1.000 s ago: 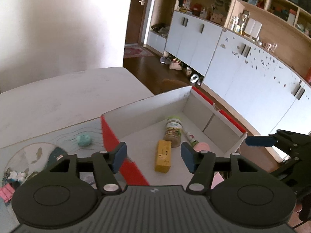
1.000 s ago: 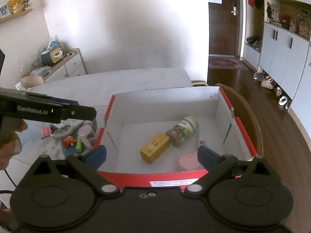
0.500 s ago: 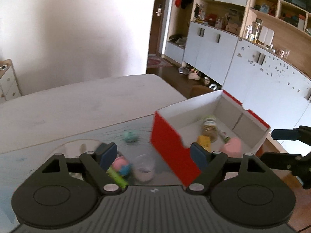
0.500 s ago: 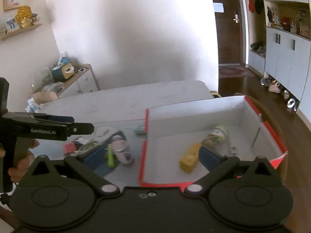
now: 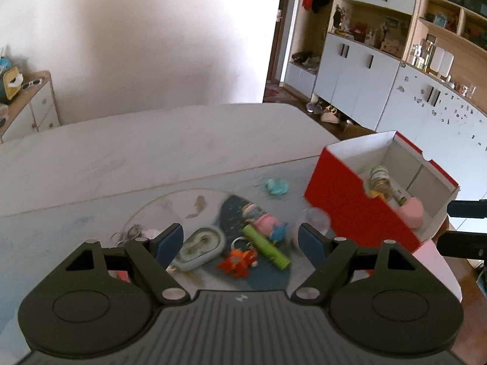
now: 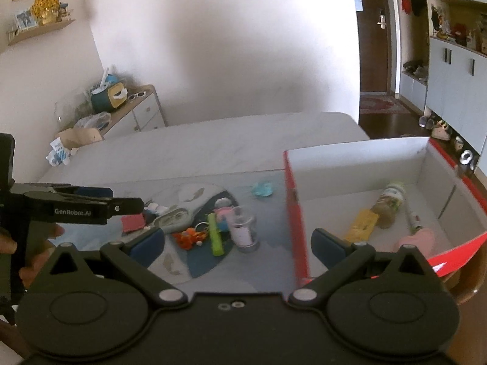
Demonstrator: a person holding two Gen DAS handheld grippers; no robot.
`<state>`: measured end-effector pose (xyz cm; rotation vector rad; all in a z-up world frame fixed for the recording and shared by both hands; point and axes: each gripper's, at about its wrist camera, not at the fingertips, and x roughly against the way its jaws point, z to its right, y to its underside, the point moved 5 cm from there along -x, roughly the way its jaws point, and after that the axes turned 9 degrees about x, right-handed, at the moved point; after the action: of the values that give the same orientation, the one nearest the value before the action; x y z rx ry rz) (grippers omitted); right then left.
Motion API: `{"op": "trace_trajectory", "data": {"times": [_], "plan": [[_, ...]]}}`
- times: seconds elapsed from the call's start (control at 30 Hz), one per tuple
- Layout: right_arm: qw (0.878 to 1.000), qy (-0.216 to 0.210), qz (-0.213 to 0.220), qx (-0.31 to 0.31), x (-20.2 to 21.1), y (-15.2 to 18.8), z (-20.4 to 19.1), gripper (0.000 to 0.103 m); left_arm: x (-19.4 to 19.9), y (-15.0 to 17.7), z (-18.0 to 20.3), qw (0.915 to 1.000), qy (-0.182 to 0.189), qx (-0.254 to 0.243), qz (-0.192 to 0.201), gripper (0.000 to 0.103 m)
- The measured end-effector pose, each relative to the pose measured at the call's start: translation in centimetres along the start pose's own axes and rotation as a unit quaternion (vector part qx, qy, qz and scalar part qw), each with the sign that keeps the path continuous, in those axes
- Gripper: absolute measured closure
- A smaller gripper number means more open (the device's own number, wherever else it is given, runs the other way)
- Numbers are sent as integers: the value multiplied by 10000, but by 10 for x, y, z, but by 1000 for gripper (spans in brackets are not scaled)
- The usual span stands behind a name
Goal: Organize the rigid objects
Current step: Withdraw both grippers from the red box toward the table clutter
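A red box with a white inside [image 6: 293,213] stands at the right of the table. In it lie a jar [image 6: 391,202], a yellow packet [image 6: 363,222] and a pink thing [image 6: 417,238]. Left of the box, small things lie loose on a blue mat: a green tube [image 5: 266,248], an orange toy [image 5: 239,261], a grey-green oval case [image 5: 201,246], a clear cup [image 6: 243,231] and a teal piece [image 5: 277,187]. My left gripper [image 5: 240,241] hangs open over this pile with nothing between its fingers. My right gripper [image 6: 237,245] is open too, above the mat by the box's left wall.
The box [image 5: 350,200] sits near the table's right edge, over a wooden chair [image 6: 468,276]. A red card [image 6: 132,222] lies under the left gripper's tip [image 6: 121,205]. A hand [image 6: 36,243] holds that gripper. Bare white tabletop [image 5: 152,152] stretches behind the mat.
Both views have swung left, from over the box to the pile on the mat. The left gripper's jaws have spread wider. The things in the box have not moved.
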<state>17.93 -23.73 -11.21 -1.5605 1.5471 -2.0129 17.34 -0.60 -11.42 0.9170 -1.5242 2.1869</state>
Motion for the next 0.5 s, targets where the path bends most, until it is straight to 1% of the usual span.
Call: {"op": "trace_trajectory", "data": {"times": [0.07,0.27,0.5], "plan": [[10000,11,-50,25,-9,0,-8,0,-3,4,-10,10000,28,13,-52,21],[9997,134,-192,119,-36,0,-26,2,-15,13,-43,9998,-96,83,-175,21],[9987,378,-331,112,-64,3,-29,5,-31,22,-82,9991,-308,78,-283,21]]}}
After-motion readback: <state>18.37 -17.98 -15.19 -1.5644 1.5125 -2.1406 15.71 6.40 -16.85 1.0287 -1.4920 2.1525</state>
